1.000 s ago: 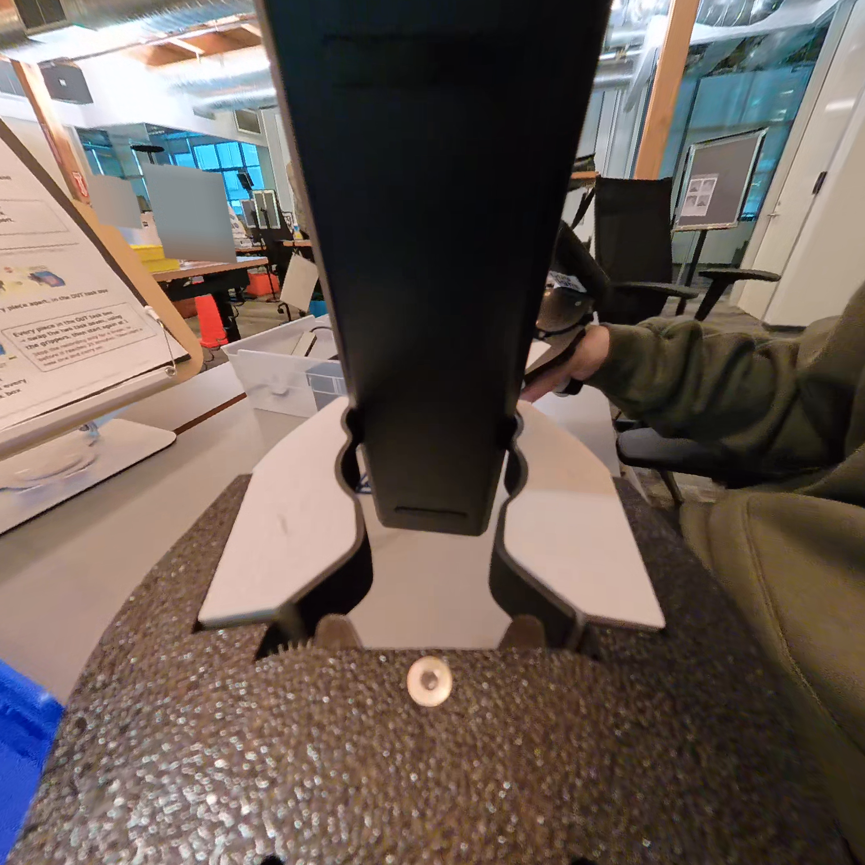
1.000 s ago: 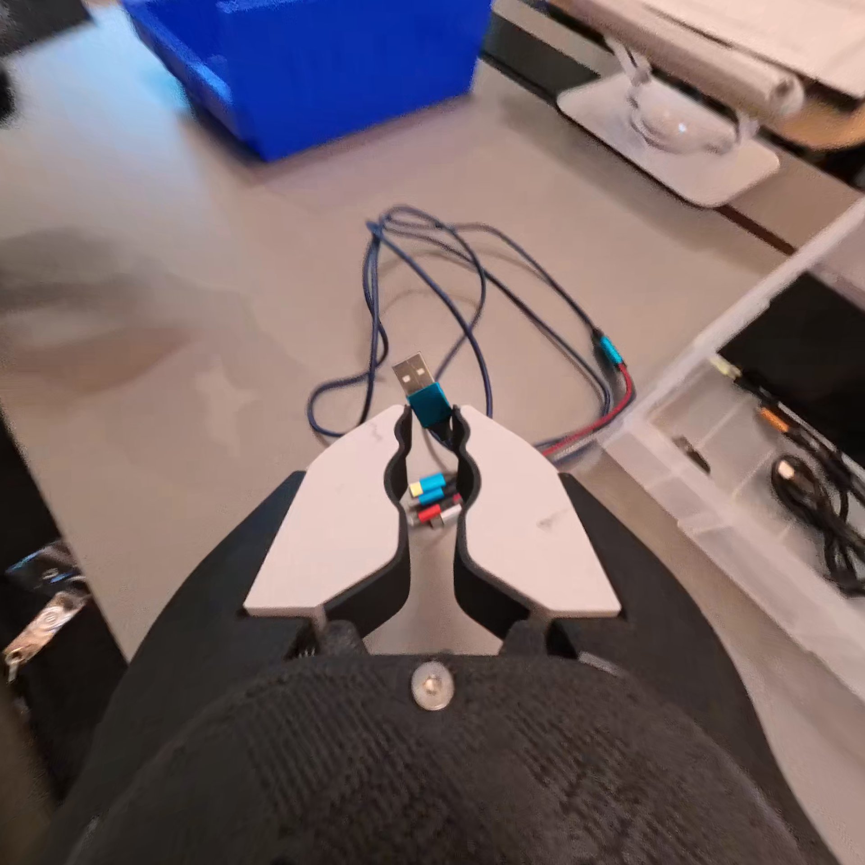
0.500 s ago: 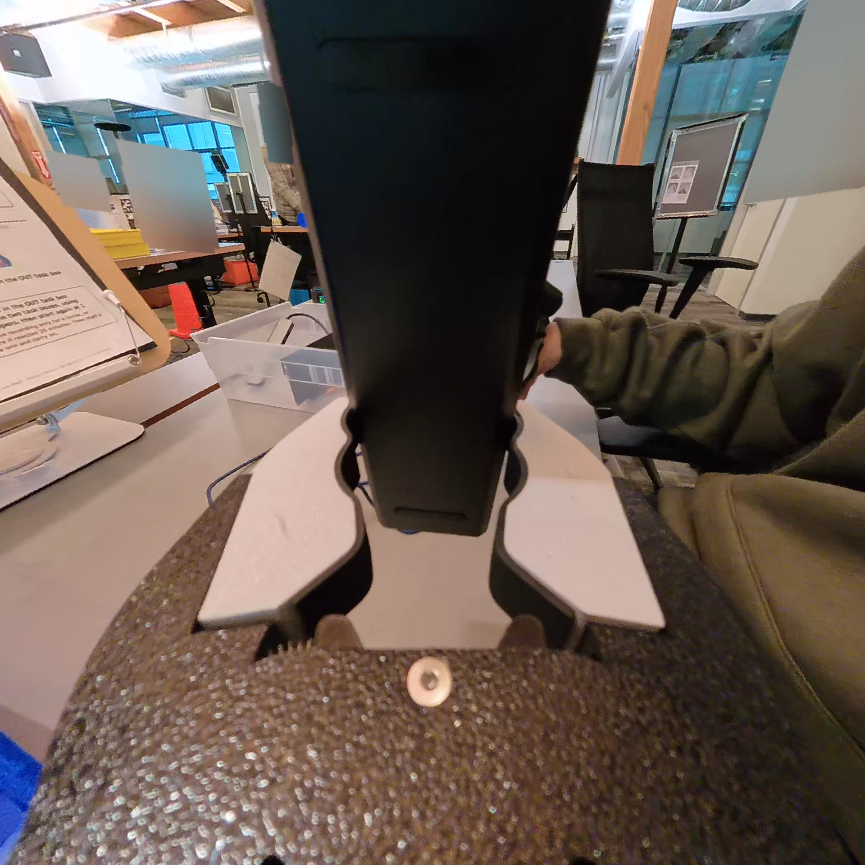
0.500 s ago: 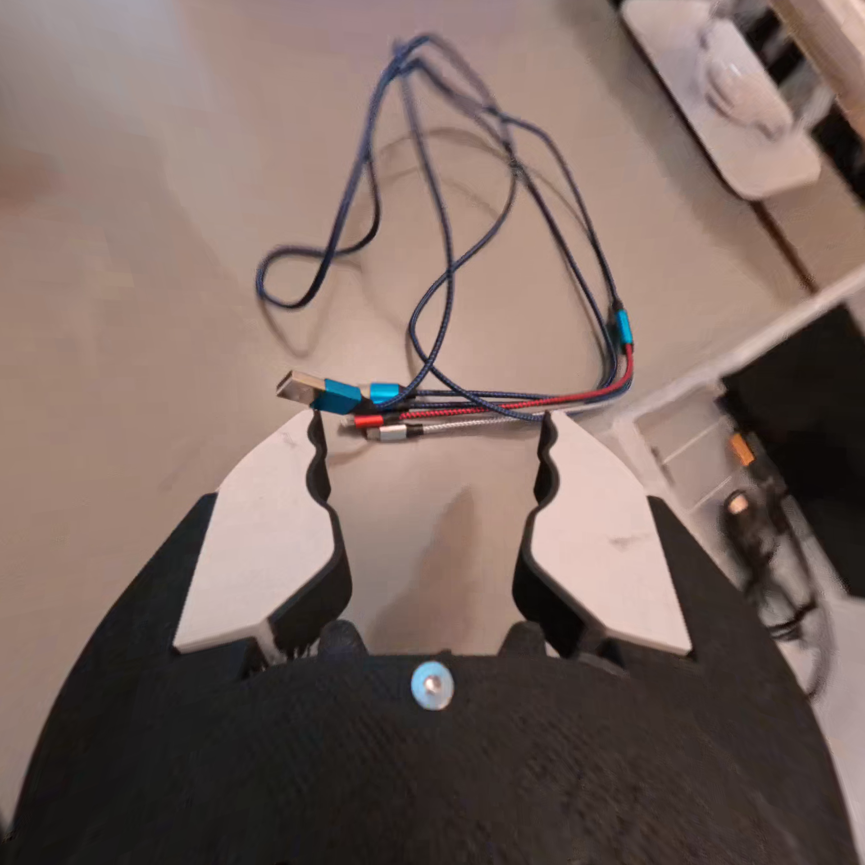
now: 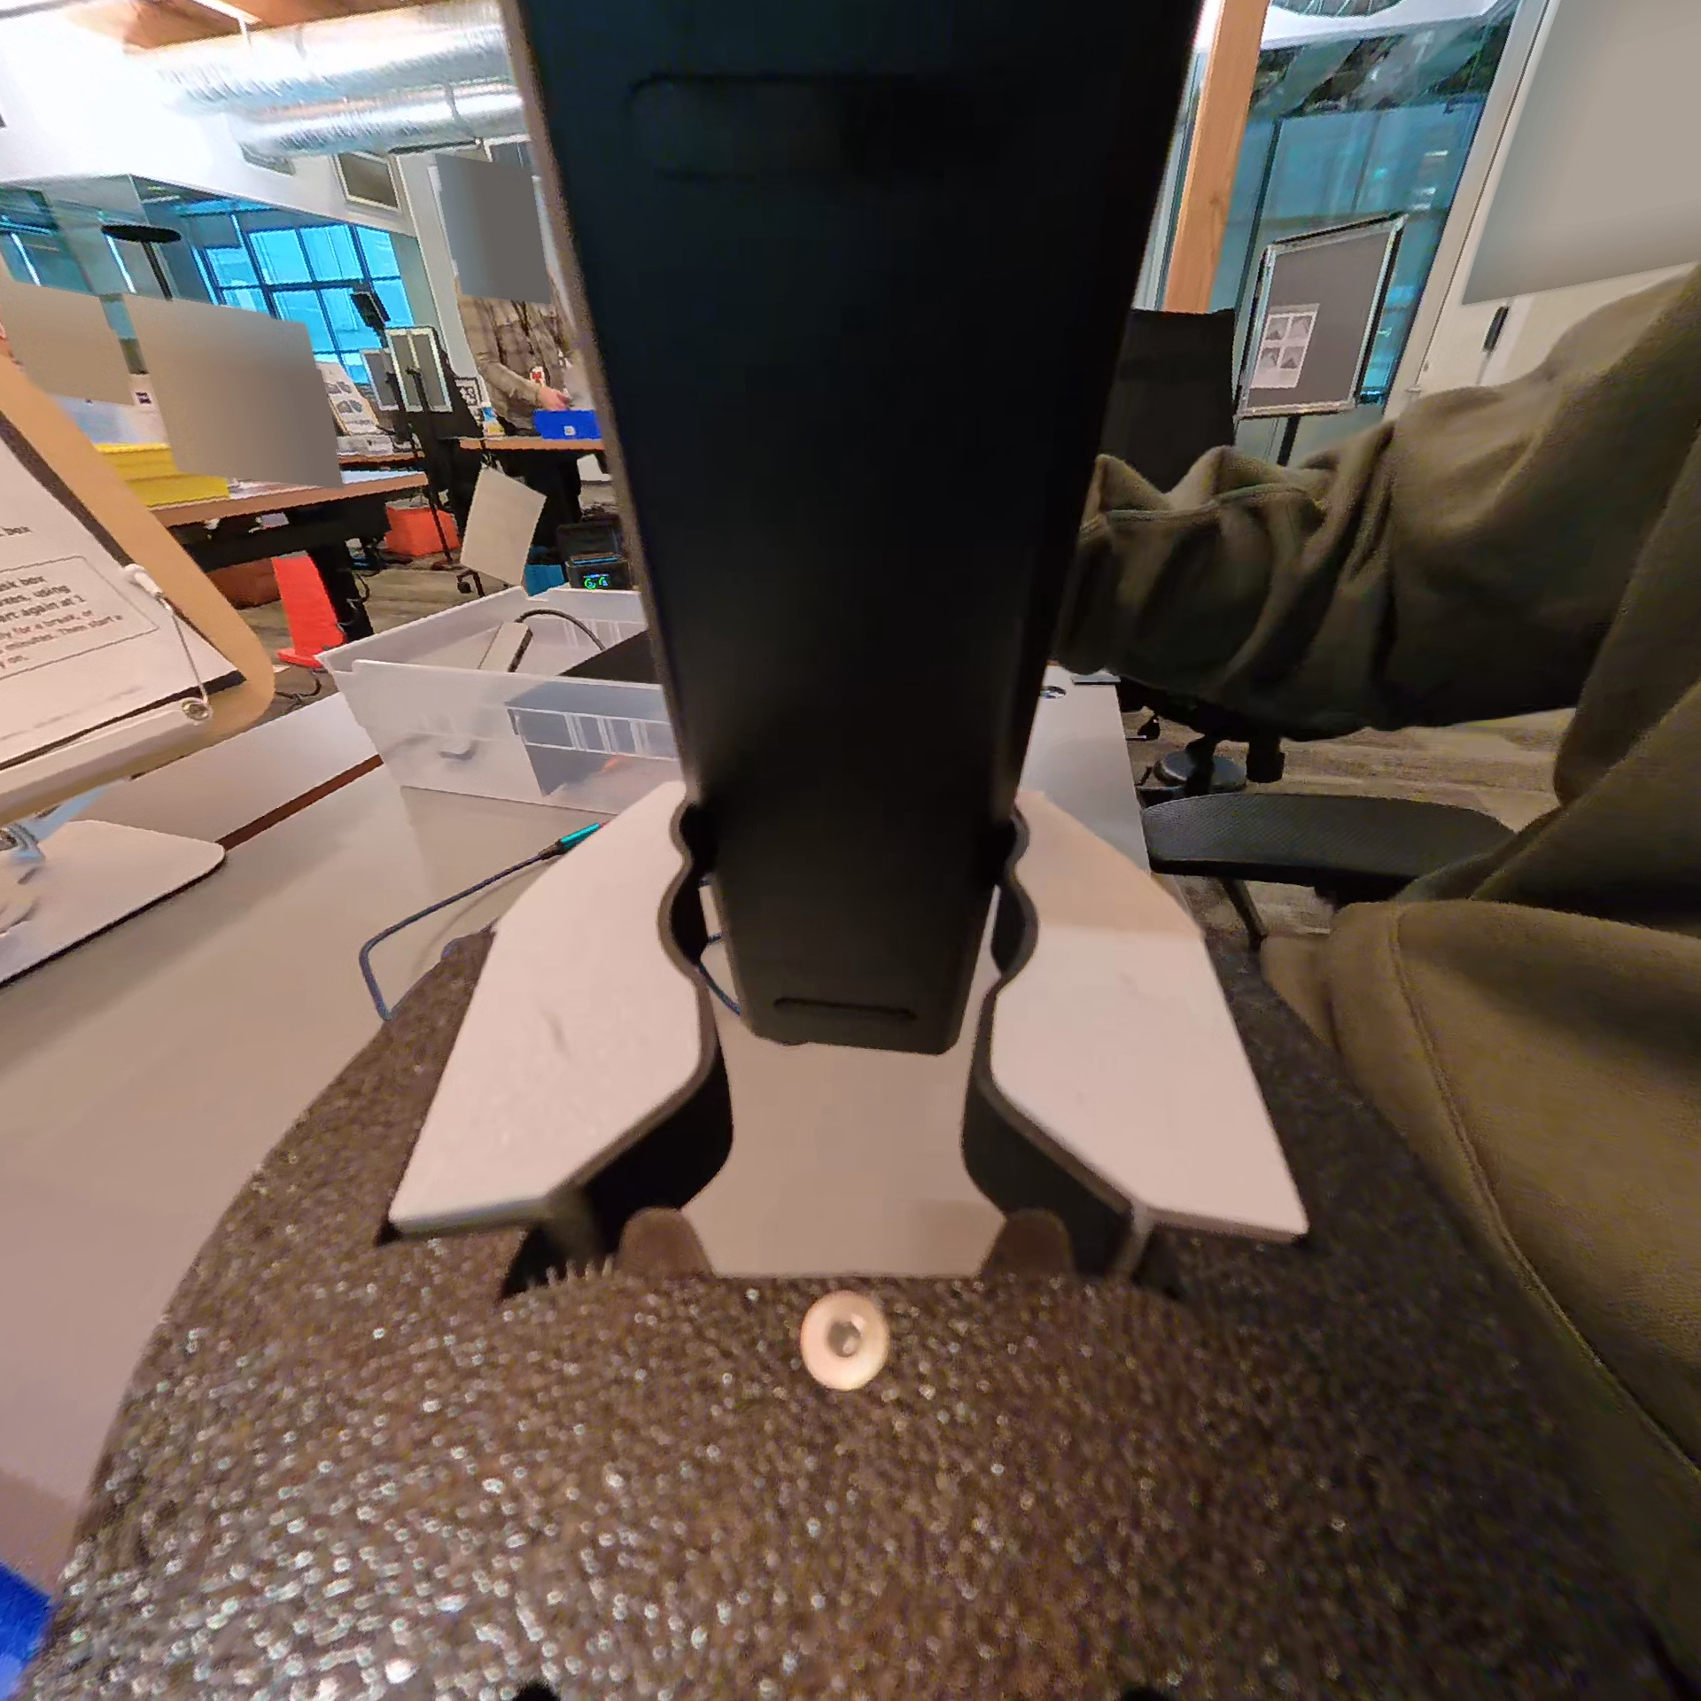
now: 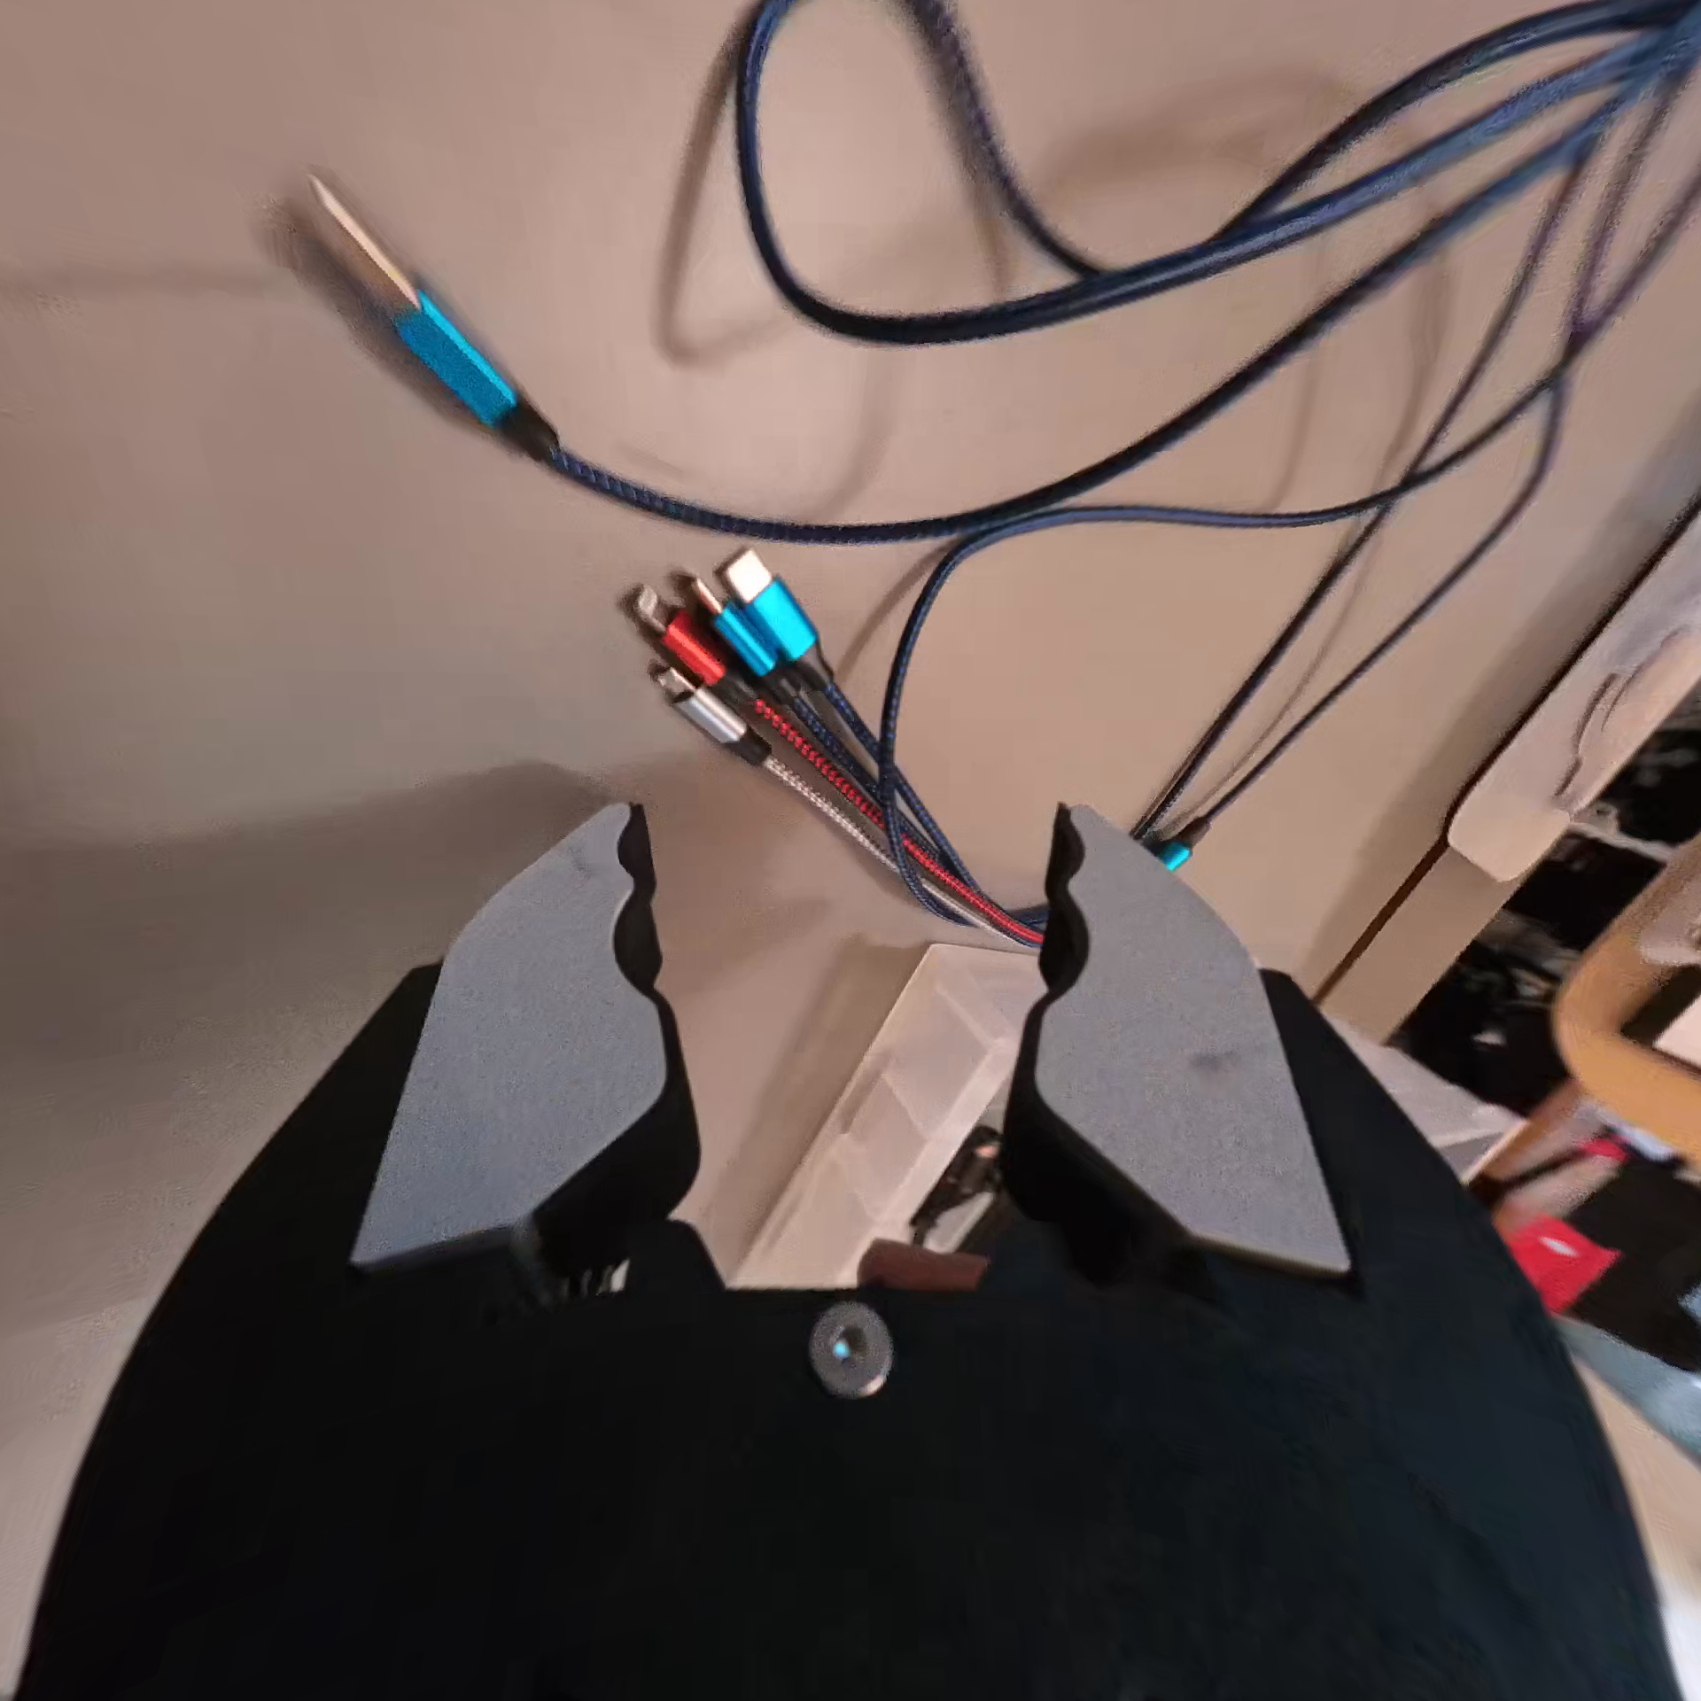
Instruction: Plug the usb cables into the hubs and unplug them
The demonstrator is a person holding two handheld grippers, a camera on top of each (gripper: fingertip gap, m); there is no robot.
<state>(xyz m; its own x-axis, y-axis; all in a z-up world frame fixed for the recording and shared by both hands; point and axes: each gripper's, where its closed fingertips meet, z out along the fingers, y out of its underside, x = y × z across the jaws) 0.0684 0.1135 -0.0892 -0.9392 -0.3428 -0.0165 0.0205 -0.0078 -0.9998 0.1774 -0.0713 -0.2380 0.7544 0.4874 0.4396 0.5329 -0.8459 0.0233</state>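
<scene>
My left gripper [image 5: 847, 833] is shut on a long black USB hub [image 5: 856, 460] and holds it upright above the table; a port slot shows on its near end. My right gripper [image 6: 847, 819] is open and empty above the table. A blue braided cable [image 6: 920, 515] lies loose on the table, its USB-A plug [image 6: 451, 354] with a blue shell up left of the gripper. A bundle of small plugs [image 6: 727, 653], blue, red and silver, lies just ahead of the right fingertips. Part of the blue cable also shows in the left wrist view [image 5: 442, 911].
A clear plastic bin [image 5: 479, 709] with cables stands behind the hub, and shows in the right wrist view [image 6: 902, 1086]. A document stand [image 5: 83, 663] is at the left. A person's green sleeve [image 5: 1335, 589] reaches in from the right. Office chairs [image 5: 1307, 838] stand beyond the table edge. Some 25 cm of space lies between my two pairs of fingers.
My right gripper opened and let go of the blue USB-A plug, which now lies on the table; the gripper then moved and tilted over the bundle of plugs. The left gripper keeps holding the hub.
</scene>
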